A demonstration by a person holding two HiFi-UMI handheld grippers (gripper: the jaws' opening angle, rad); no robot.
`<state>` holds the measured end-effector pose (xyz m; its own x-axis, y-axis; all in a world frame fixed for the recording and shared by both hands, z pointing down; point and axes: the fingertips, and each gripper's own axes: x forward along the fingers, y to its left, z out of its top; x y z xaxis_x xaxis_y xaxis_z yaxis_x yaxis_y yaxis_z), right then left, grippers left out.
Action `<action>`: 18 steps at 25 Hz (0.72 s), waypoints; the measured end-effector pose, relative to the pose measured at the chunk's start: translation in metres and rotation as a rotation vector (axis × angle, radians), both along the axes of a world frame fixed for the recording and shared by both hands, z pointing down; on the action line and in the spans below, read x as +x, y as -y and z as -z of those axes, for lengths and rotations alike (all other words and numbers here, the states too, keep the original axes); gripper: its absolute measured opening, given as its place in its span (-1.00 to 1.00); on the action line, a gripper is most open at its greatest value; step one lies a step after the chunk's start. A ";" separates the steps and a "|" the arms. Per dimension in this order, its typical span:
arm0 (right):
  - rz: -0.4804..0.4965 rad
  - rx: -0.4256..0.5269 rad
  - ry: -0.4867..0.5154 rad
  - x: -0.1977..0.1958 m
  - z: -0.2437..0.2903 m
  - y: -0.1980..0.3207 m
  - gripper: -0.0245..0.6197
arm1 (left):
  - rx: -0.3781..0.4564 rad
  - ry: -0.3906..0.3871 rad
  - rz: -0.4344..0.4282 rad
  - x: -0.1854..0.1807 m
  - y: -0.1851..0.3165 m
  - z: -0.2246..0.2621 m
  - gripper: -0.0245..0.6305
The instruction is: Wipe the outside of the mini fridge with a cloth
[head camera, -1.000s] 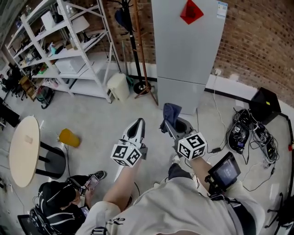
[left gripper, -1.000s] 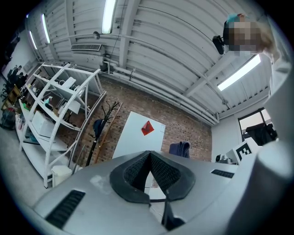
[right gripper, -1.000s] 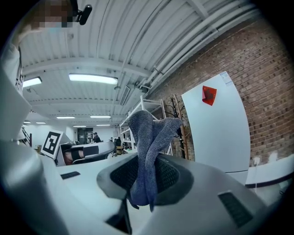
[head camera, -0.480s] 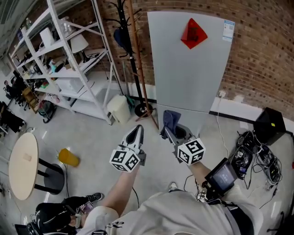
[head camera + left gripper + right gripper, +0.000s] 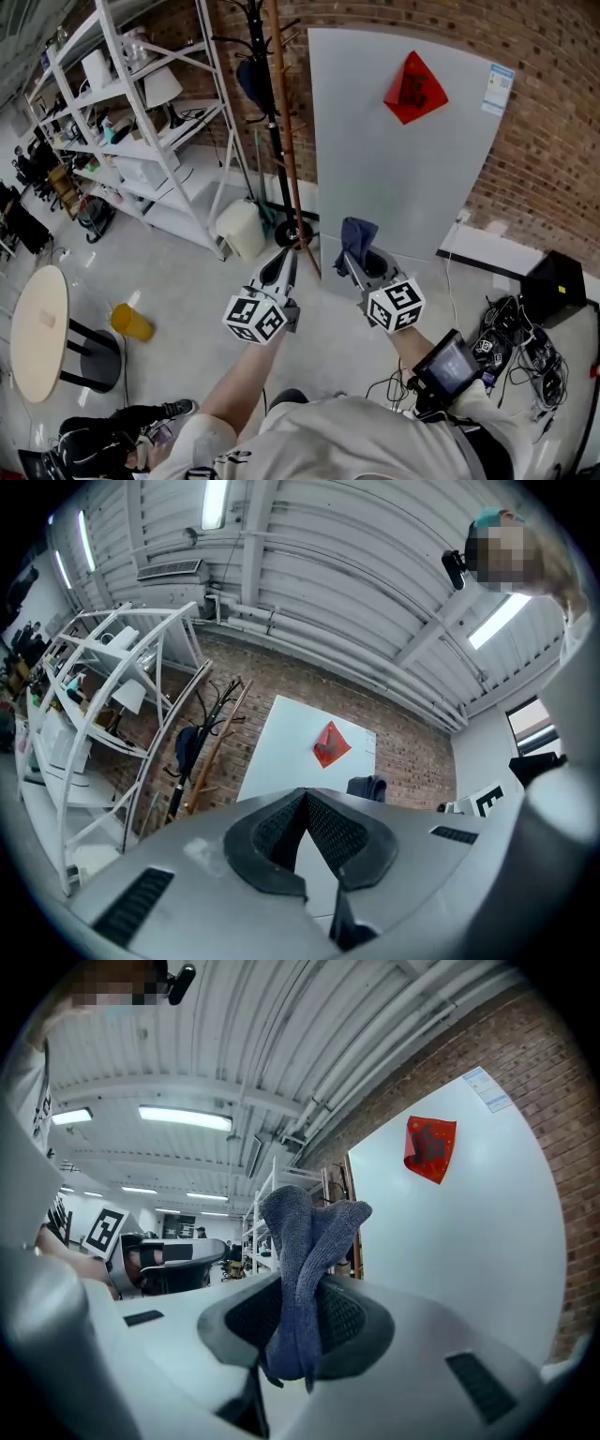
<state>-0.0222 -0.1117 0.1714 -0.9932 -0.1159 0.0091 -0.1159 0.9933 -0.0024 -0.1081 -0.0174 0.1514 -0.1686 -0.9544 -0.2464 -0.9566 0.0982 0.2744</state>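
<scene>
Both grippers have come up and closer to the fridge (image 5: 394, 178) over the last second, and its grey front now fills much more of the head view, so the person appears to have stepped in toward it.

The right gripper (image 5: 361, 264) is clamped on a blue cloth (image 5: 356, 234). Its jaws pinch the lower folds so that a bunched tuft stands clear above the tips, probably to let fabric and not plastic meet the door. The cloth sits just before the lower part of the fridge front, but I cannot tell whether it touches yet. The left gripper (image 5: 284, 258) has its jaws pressed together on nothing and is held beside the fridge's left edge, apparently just kept out of the way.

To the left of the fridge, a wooden coat stand (image 5: 279, 122) crowds that edge, so strokes there will be tight. To its right there is brick wall (image 5: 553, 141), with cables (image 5: 511, 349) on the floor below. The broad face under the red diamond sticker (image 5: 414, 87) is unobstructed and allows long sweeps.
</scene>
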 end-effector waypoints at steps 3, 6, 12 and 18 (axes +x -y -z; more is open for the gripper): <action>-0.015 0.023 0.002 -0.024 0.006 0.018 -0.66 | 0.024 -0.028 -0.026 -0.027 0.018 0.004 -0.92; -0.039 0.046 0.010 -0.057 0.017 0.035 -0.66 | 0.052 -0.034 -0.065 -0.059 0.038 0.010 -0.92; -0.115 0.122 0.033 -0.130 0.051 0.066 -0.66 | 0.079 -0.059 -0.162 -0.133 0.076 0.032 -0.92; -0.213 0.209 0.048 -0.185 0.084 0.097 -0.66 | 0.110 -0.027 -0.251 -0.189 0.102 0.062 -0.92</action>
<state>-0.2069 -0.2084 0.0878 -0.9450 -0.3162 -0.0837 -0.3266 0.9261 0.1889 -0.2972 -0.1193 0.0894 0.0617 -0.9350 -0.3492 -0.9394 -0.1726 0.2962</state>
